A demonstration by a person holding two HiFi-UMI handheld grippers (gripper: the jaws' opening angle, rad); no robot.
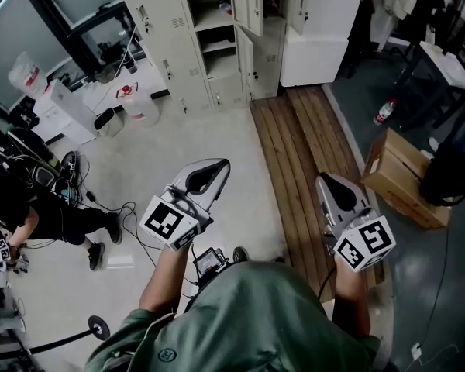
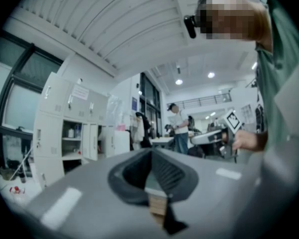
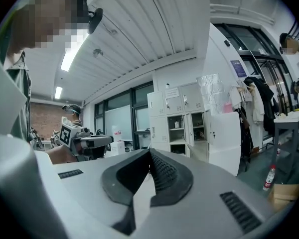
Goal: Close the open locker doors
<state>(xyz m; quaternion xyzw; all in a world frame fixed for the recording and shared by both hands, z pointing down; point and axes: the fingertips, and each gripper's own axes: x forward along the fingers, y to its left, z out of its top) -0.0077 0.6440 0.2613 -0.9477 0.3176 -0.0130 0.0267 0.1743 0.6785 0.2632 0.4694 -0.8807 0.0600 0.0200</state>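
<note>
matt painted-metal lockers [image 1: 174,45], a rough wooden plank strip [image 1: 294,169] — and a dull brown cardboard box [image 1: 403,178].

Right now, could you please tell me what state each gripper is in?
Left gripper: closed, jaws together, holding nothing.
Right gripper: closed, jaws together, holding nothing.

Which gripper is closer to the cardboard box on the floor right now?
Right. The right gripper hangs beside the cardboard box; the left gripper is farther off, over the pale floor.
</note>
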